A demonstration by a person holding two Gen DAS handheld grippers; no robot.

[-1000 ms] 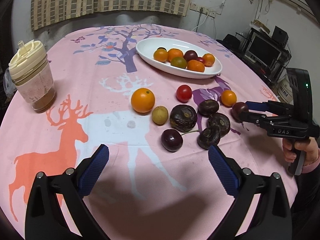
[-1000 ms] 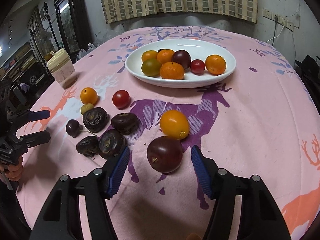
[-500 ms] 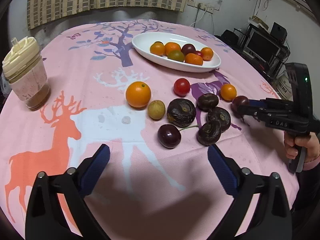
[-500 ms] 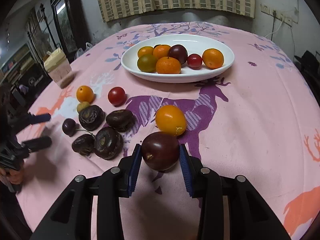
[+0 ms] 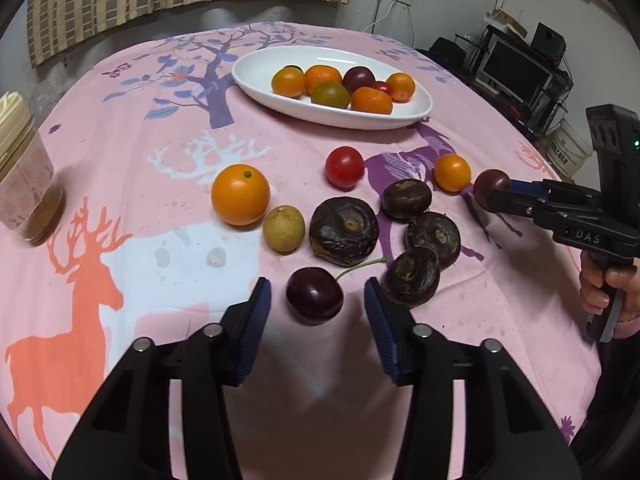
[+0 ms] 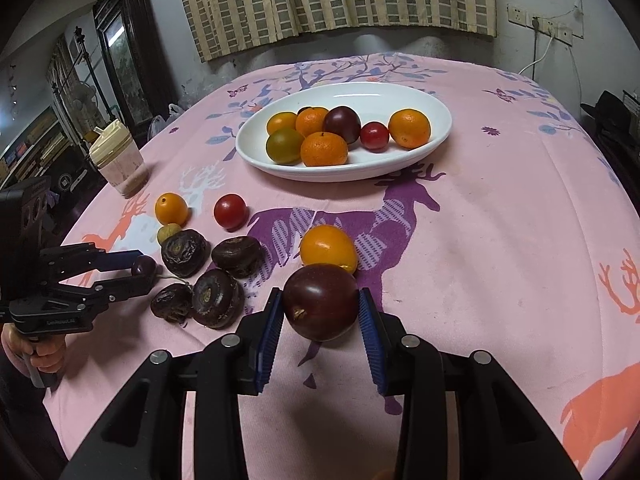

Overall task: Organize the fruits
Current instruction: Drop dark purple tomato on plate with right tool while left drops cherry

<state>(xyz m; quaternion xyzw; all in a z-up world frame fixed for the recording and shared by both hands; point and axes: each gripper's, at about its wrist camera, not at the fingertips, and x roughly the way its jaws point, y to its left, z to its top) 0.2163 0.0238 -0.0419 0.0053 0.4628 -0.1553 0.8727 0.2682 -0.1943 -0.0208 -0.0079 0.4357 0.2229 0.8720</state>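
While the right claw (image 6: 320,312) presses its blue ribbed pads against both sides of a round dark-purple plum (image 6: 320,306), the left claw (image 5: 318,304) has just been closing around a glossy dark-red cherry with a thin stem (image 5: 315,294); small gaps show on either side of the cherry, so the pads are not yet on it. The plum sits just in front of a smooth orange citrus fruit (image 6: 328,249) on the pink deer-patterned cloth covering the desk (image 6: 500,240). Wrinkled dark-brown round fruits (image 5: 344,231) lie just behind the cherry. Farther back, a white oval ceramic dish (image 6: 440,120) holds oranges, a plum and a red tomato.
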